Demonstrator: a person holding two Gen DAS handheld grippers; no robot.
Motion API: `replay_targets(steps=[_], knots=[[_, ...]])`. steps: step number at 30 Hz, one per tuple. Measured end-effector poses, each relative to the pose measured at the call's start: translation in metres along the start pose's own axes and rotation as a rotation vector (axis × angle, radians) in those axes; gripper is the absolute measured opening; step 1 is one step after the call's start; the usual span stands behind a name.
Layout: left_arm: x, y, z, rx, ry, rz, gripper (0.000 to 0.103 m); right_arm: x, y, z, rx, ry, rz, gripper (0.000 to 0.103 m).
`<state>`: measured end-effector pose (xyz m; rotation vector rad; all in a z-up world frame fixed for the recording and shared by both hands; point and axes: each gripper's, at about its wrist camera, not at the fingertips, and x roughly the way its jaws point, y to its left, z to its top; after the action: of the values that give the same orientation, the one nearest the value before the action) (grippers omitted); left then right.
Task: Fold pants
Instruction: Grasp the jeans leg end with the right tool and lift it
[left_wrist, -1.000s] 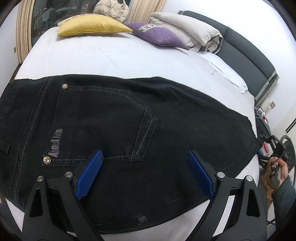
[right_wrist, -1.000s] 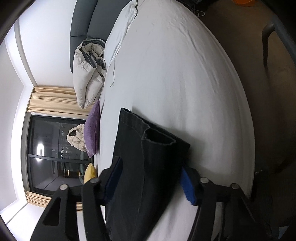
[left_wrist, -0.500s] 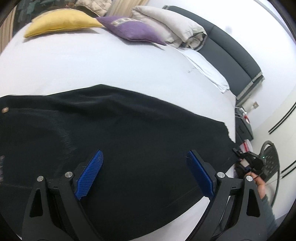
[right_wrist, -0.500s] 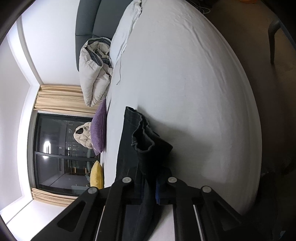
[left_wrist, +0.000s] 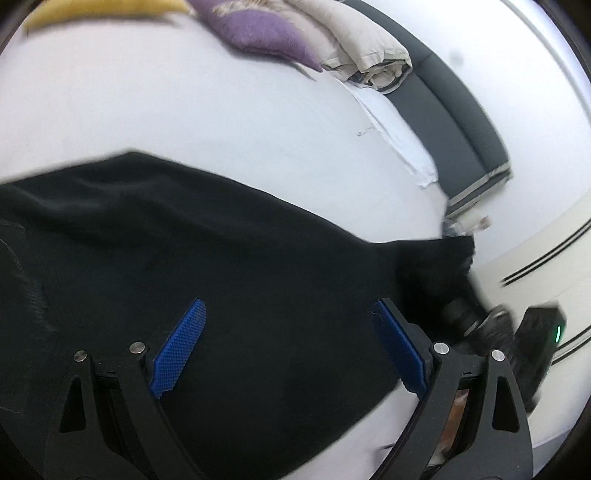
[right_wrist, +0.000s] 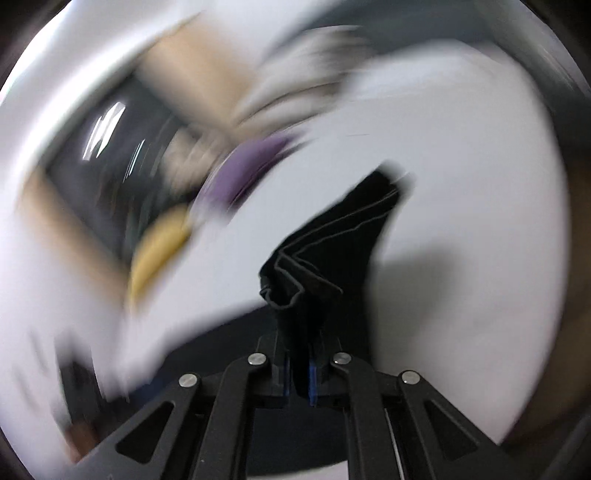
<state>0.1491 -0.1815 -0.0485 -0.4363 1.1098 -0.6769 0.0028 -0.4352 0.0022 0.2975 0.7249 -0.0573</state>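
Black pants (left_wrist: 207, 258) lie spread across the white bed (left_wrist: 192, 107) in the left wrist view, reaching its near edge. Over them hangs the left gripper (left_wrist: 288, 347), blue pads wide apart, gripping nothing. Near the far edge sits a purple cushion (left_wrist: 258, 33). In the blurred right wrist view, the right gripper (right_wrist: 298, 373) is clamped on a bunched pant hem (right_wrist: 332, 251) raised above the bed.
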Motion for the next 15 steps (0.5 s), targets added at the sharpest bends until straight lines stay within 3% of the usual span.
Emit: replay_targets(steps=[3,7,15], knots=[[0.015,0.010,0.006,-0.097,0.075,-0.070,0.092,0.022,0.051,-0.019,-0.165,0.058,0.000,0.008],[0.034,0.010,0.013,-0.151,0.128,-0.142,0.092,0.039,0.082,-0.038,-0.314,0.094,-0.058,0.008],[0.074,-0.007,0.037,-0.152,0.198,-0.153,0.092,0.032,0.093,-0.042,-0.364,0.076,-0.083,0.008]])
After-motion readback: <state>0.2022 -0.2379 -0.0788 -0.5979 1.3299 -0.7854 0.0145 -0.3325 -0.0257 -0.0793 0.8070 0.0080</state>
